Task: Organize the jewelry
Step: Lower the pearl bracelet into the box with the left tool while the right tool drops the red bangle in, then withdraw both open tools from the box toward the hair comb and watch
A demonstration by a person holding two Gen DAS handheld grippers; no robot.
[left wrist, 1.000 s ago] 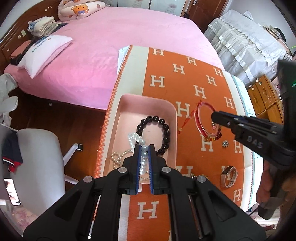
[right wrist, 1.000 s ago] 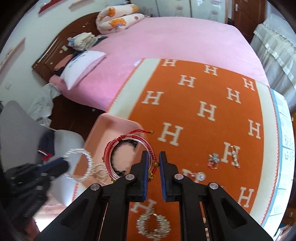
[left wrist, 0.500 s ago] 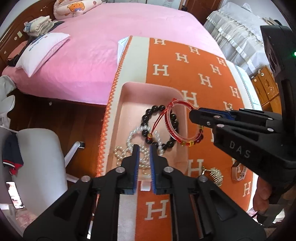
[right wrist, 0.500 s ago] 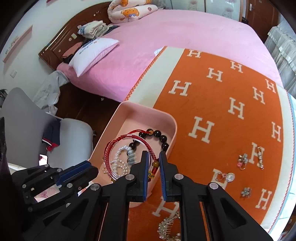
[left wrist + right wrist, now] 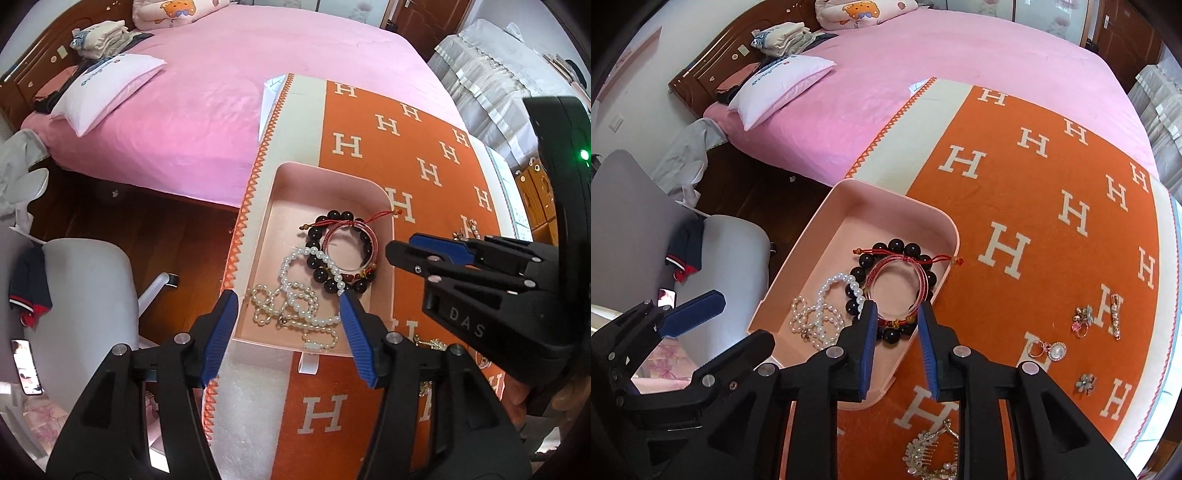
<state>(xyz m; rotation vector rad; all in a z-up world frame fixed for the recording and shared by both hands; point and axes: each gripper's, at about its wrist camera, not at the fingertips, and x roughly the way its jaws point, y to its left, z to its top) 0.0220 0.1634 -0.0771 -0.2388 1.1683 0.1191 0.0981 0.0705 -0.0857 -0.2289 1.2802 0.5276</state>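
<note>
Both bracelets are down in the pink tray now. A second ago the left gripper was pinched shut on the pearl bracelet over the tray's near end; now its jaws are opening wide, nothing pressed between the pads, and the pearls lie loose on the tray floor at the near end, one strand trailing over the near rim. The right gripper carried the red cord bracelet in from the orange blanket beside the tray; a second ago it hung clamped in those jaws, and now it rests inside the tray on top of the black bead bracelet, its knotted tail draped over the tray's right wall. The right jaws are opening too, parted just above the bracelet's near edge and no longer pinching it. Still out on the blanket to the right of the tray: rings, a flower brooch, a hairpin, and a silver hair comb near the tray's near corner.
</note>
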